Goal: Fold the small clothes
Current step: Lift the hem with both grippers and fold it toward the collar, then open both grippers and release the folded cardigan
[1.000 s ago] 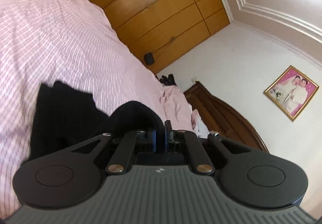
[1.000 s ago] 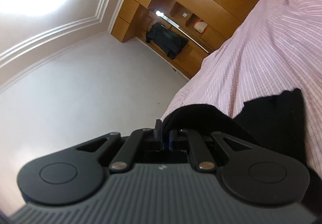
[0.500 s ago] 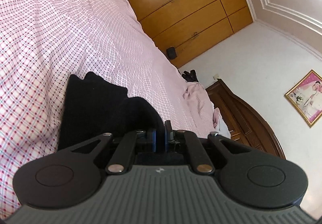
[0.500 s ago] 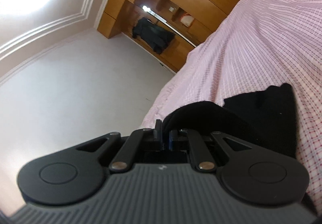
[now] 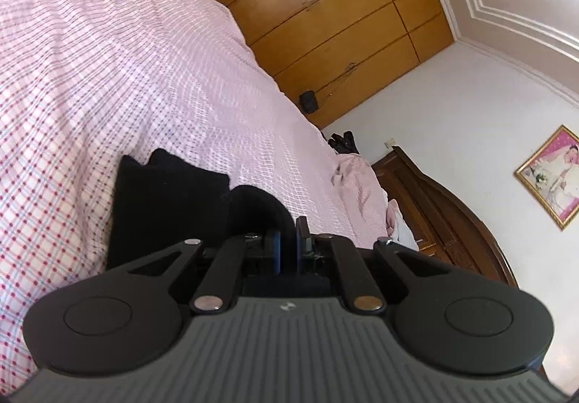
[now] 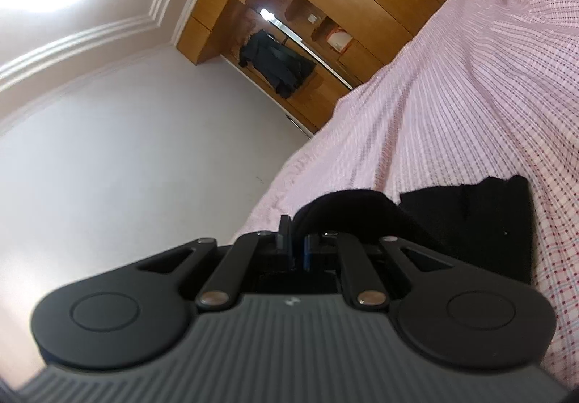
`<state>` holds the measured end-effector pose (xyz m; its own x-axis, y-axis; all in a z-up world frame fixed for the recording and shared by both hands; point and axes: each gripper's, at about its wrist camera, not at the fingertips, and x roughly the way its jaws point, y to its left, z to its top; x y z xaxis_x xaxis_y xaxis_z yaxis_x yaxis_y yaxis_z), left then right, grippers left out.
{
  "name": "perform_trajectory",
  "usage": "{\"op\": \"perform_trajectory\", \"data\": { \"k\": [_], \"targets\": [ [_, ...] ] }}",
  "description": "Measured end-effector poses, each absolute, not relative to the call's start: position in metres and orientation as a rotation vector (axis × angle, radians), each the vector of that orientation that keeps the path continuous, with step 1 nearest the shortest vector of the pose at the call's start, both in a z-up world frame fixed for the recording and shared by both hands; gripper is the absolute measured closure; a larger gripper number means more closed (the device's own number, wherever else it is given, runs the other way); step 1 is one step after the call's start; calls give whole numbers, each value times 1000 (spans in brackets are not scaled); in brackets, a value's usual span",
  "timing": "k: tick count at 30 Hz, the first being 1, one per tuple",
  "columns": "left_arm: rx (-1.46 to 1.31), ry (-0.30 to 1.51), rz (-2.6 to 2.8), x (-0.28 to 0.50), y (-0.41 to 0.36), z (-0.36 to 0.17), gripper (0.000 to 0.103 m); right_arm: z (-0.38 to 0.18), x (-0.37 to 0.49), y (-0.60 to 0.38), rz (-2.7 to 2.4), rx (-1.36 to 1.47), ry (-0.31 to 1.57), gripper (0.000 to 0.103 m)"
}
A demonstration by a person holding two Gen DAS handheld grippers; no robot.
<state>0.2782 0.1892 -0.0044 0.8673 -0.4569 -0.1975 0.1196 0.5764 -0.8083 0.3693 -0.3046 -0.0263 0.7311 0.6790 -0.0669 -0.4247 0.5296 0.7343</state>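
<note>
A small black garment lies on the pink checked bed sheet. In the left wrist view my left gripper has its jaws slightly apart, with a fold of the garment looped over its left finger. In the right wrist view the same black garment lies to the right, and my right gripper is shut on a raised fold of it. Most of both fingers is hidden behind the gripper bodies.
A wooden wardrobe stands beyond the bed. A dark wooden headboard and crumpled pink bedding are at the right. A framed photo hangs on the white wall. A dark jacket hangs in the wardrobe.
Both grippers tilted down toward the bed with the black garment. The left gripper's jaws have parted slightly; they were pressed together before.
</note>
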Motion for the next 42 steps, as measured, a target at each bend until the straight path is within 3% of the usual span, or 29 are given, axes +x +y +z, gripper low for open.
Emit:
{"op": "perform_trajectory", "data": {
  "k": [6, 8, 9, 10, 12, 13, 14, 34, 42],
  "targets": [
    [-870, 421, -323, 287, 187, -8, 91, -34, 373, -304, 642, 762, 386, 93],
    [-854, 452, -282, 289, 187, -11, 66, -39, 374, -303, 583, 776, 409, 91],
    [-856, 451, -265, 288, 189, -13, 38, -42, 375, -304, 556, 796, 429, 89],
    [-863, 433, -244, 285, 192, -13, 18, -45, 376, -307, 541, 826, 450, 81],
    [-868, 410, -205, 281, 198, -10, 6, -49, 375, -313, 520, 878, 458, 52],
    [-875, 401, -195, 279, 203, -8, 6, -49, 372, -318, 502, 899, 440, 30],
    [-881, 393, -194, 277, 208, -5, 6, -47, 368, -321, 494, 911, 421, 20],
    [-861, 552, -123, 167, 193, -20, 0, -47, 245, -373, 406, 963, 478, 19],
    [-929, 611, -189, 118, 172, -30, 0, -58, 214, -363, 410, 901, 594, 19]
  ]
}}
